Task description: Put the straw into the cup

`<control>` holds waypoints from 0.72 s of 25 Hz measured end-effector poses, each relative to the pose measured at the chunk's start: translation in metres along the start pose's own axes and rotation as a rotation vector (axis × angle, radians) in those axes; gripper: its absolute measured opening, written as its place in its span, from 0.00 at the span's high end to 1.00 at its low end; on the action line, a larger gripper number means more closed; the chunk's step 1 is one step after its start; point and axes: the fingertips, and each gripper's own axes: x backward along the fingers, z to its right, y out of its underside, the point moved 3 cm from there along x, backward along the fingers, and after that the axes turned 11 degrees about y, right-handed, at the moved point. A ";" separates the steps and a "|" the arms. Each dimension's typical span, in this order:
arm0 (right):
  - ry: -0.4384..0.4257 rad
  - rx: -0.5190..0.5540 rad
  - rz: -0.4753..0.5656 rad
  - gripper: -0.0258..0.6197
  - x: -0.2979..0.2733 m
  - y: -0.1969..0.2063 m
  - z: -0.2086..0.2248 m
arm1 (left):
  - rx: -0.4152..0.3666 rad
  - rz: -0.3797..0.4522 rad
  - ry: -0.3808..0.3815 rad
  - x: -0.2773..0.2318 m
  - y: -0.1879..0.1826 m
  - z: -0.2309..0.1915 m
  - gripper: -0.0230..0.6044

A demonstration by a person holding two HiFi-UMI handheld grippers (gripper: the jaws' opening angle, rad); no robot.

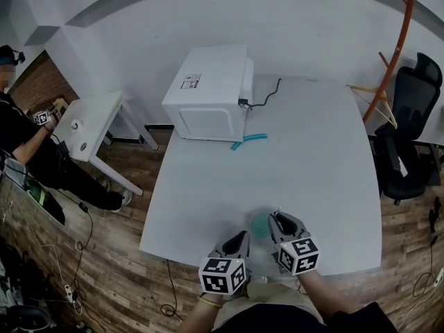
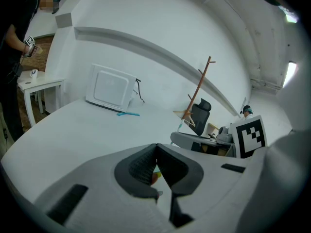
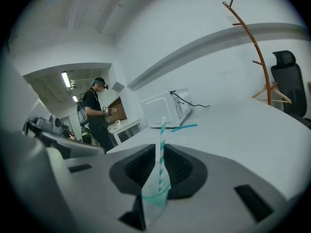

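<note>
A clear cup (image 1: 261,225) with a teal rim sits between my two grippers near the table's front edge. In the right gripper view a teal-and-white striped straw (image 3: 161,144) stands upright between the closed jaws, its lower end inside the cup (image 3: 156,192). My right gripper (image 1: 277,218) is shut on that straw. My left gripper (image 1: 244,236) is at the cup's left side. Its jaws are closed, with a thin teal sliver pinched between the pads (image 2: 146,165), which looks like the cup's wall. The cup's base is hidden.
A second, plain teal straw (image 1: 248,141) lies on the white table (image 1: 312,172) in front of a white microwave (image 1: 208,92) with a black cable. An office chair (image 1: 409,130) and orange coat rack (image 1: 395,54) stand at the right. A person (image 1: 21,137) works at a side table (image 1: 90,120) on the left.
</note>
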 end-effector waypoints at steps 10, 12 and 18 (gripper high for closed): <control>0.048 0.011 -0.007 0.60 0.007 0.002 0.003 | -0.002 0.007 0.015 0.003 0.001 0.006 0.93; 0.049 0.005 0.005 0.60 0.010 0.000 0.000 | -0.004 0.010 0.017 0.006 0.001 0.007 0.93; 0.031 -0.008 0.052 0.60 0.029 -0.010 -0.013 | -0.016 0.017 0.027 0.015 0.002 0.011 0.93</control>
